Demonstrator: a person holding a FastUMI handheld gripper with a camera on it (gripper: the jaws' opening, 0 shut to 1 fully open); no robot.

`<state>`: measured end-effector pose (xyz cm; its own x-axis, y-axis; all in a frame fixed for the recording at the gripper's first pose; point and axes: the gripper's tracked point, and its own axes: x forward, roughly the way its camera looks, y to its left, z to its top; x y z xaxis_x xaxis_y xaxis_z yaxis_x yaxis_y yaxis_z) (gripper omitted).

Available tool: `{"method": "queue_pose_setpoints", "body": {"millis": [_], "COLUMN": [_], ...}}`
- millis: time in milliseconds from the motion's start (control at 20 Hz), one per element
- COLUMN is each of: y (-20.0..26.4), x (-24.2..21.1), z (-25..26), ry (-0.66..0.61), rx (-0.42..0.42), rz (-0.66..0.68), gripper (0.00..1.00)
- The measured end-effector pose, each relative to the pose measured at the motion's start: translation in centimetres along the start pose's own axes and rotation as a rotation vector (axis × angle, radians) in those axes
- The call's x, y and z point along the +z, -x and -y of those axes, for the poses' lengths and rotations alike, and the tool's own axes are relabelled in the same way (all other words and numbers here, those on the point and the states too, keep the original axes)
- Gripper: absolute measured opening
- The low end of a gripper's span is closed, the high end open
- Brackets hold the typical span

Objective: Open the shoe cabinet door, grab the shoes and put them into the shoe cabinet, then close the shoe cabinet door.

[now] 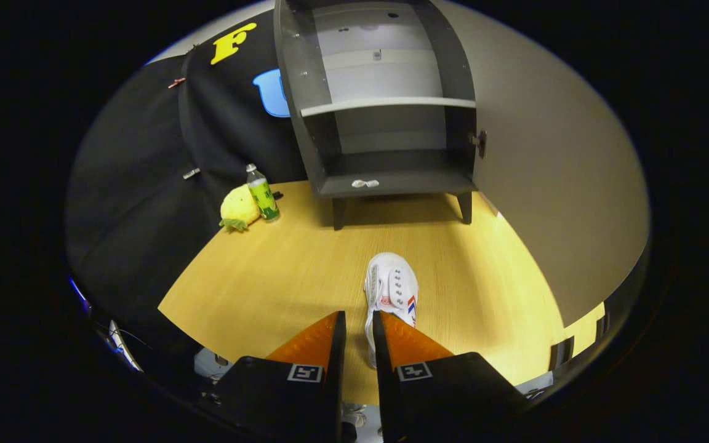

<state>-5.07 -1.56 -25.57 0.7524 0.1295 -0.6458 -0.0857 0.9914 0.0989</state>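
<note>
White canvas and a pale rubber sole: the sneaker (pixel 391 289) lies on the wooden tabletop (pixel 280 277), just ahead of the gripper (pixel 359 320) and a shade to its right. Its long axis runs nearly straight away from the gripper, toward the shoe cabinet (pixel 385 111). The near end of the sneaker disappears behind the right finger (pixel 404 338), and a strip of its sole edge shows in the slot between the two fingers.

The fingers stand close together with a narrow gap between them. Whether they pinch the sneaker's edge or merely hover over it I cannot tell, because the contact point is hidden.

Beyond the sneaker, the cabinet is open. Its door (pixel 551 184) is swung wide to the right on a hinge (pixel 480 143). Inside, a pale shelf (pixel 385 104) divides it into an upper and a lower compartment, and neither holds a shoe. A small pale object (pixel 365 183) sits on the front lip of the bottom board.

Off to the left of the cabinet, well away from the sneaker, a green-labelled bottle (pixel 262 194) leans against a yellow plush toy (pixel 239 208).

Judging by this layout, the sneaker's path into the lower compartment is a straight forward carry.
</note>
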Motion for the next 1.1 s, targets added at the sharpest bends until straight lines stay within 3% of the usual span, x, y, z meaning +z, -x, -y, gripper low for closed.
{"method": "queue_pose_setpoints", "body": {"millis": [450, 1100], "y": [-2.8, -7.5], "x": [-3.6, -2.8], "z": [1.1, 1.5], "ry": [0.0, -0.019], "rx": [-0.077, -0.115], "rz": [-0.105, -0.005], "gripper": [0.25, 0.25]}}
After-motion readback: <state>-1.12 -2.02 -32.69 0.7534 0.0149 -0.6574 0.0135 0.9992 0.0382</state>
